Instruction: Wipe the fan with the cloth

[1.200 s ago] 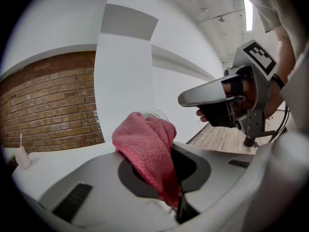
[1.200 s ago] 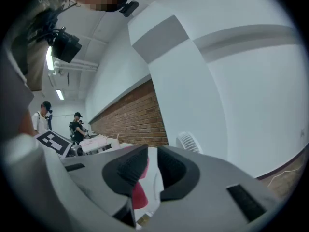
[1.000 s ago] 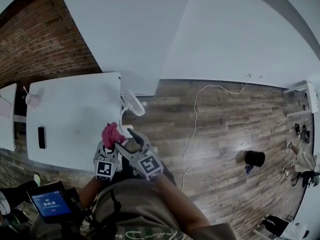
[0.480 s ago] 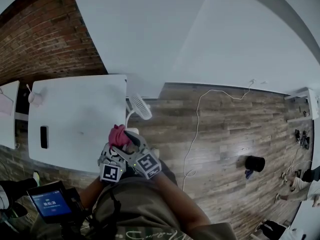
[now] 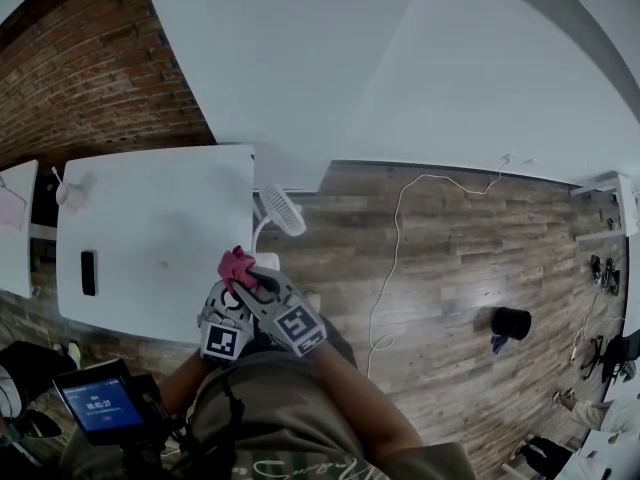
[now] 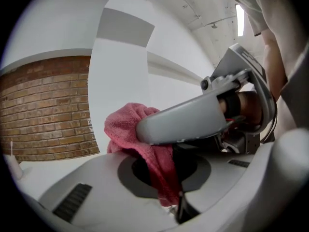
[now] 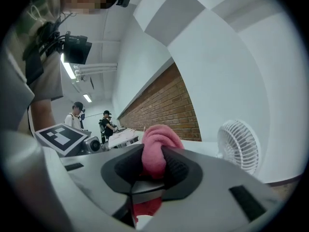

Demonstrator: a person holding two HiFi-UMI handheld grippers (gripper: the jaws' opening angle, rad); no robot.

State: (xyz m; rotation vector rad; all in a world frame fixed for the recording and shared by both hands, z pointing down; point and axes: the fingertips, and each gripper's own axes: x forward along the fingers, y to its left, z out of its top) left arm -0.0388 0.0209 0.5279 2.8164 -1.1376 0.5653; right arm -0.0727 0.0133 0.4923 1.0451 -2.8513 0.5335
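A pink cloth (image 5: 236,264) is bunched between my two grippers, just off the white table's (image 5: 150,218) front right corner. My left gripper (image 5: 230,288) is shut on the cloth (image 6: 130,127), which hangs down between its jaws (image 6: 164,175). My right gripper (image 5: 262,280) crosses it from the right; its jaws are closing, and the cloth (image 7: 157,153) is pinched between its dark pads (image 7: 178,170). The small white fan (image 5: 283,211) stands at the table's right edge, beyond both grippers, untouched. In the right gripper view the fan (image 7: 238,146) stands to the right.
A dark phone (image 5: 88,273) and a pale cup (image 5: 70,193) lie at the table's left. A white cable (image 5: 385,268) trails over the wooden floor and a black bin (image 5: 510,320) stands to the right. Other people (image 7: 77,117) stand far back.
My right gripper has come in toward the cloth, and its wide-open jaws have drawn together onto it. The left gripper has kept its hold and barely moved.
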